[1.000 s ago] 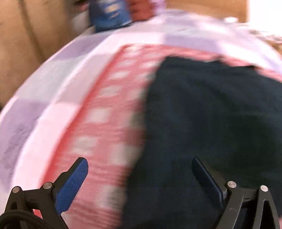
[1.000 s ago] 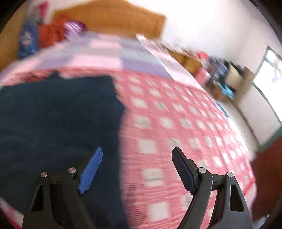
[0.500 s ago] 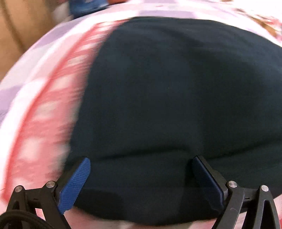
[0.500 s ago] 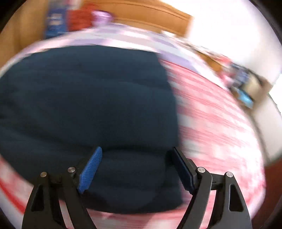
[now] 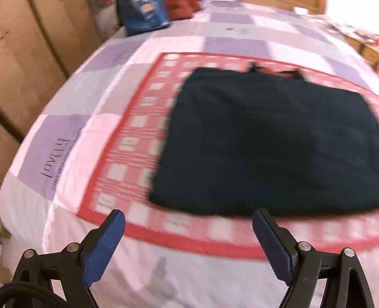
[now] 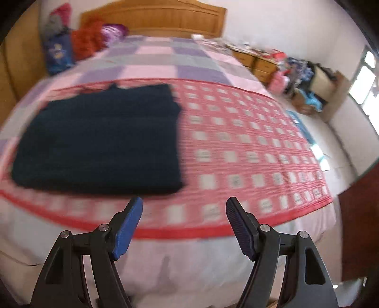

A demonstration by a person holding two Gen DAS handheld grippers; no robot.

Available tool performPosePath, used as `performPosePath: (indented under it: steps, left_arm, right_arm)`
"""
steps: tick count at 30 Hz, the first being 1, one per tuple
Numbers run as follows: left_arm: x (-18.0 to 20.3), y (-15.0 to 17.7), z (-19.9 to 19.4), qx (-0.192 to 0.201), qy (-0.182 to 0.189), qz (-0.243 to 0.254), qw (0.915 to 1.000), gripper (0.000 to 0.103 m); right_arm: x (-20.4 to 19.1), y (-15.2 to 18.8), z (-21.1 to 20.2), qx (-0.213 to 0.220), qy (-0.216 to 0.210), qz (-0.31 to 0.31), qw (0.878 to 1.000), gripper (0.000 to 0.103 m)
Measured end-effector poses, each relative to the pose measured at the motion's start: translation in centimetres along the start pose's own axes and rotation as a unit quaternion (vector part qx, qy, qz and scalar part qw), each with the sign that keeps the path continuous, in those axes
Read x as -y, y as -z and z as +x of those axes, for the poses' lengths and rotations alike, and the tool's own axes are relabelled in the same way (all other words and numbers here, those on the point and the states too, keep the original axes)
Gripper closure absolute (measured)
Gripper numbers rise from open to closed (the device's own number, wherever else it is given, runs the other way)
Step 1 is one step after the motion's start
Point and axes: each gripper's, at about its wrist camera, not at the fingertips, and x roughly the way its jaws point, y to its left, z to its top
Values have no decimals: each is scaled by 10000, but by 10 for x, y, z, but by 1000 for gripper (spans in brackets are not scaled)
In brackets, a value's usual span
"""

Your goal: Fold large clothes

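Observation:
A dark navy garment (image 5: 272,142) lies folded into a flat rectangle on a red and white checked cloth (image 5: 142,123) on the bed. It also shows in the right wrist view (image 6: 101,139), on the left part of the checked cloth (image 6: 248,142). My left gripper (image 5: 188,232) is open and empty, held back from the garment's near left corner, over the bed's front edge. My right gripper (image 6: 184,218) is open and empty, just short of the garment's near right corner.
The bed has a pink and purple patchwork cover (image 6: 154,61) and a wooden headboard (image 6: 154,19). Blue, red and purple bundles (image 6: 78,45) sit at its head. Wooden panels (image 5: 28,59) stand to the left. Drawers and clutter (image 6: 296,71) line the right wall.
Both grippers have pulled back from low over the garment to beyond the bed's front edge. The whole folded garment now shows. Both stay open.

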Motion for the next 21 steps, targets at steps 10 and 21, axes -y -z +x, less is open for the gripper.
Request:
performPosePath:
  steps: [10, 21]
  left_arm:
    - [37, 36, -122, -190, 464, 186, 9986, 0]
    - [47, 63, -198, 29, 410, 382, 9984, 0]
  right_arm:
    - [-116, 16, -170, -170, -786, 323, 9962, 26]
    - [-146, 34, -219, -558, -595, 277, 9963, 26]
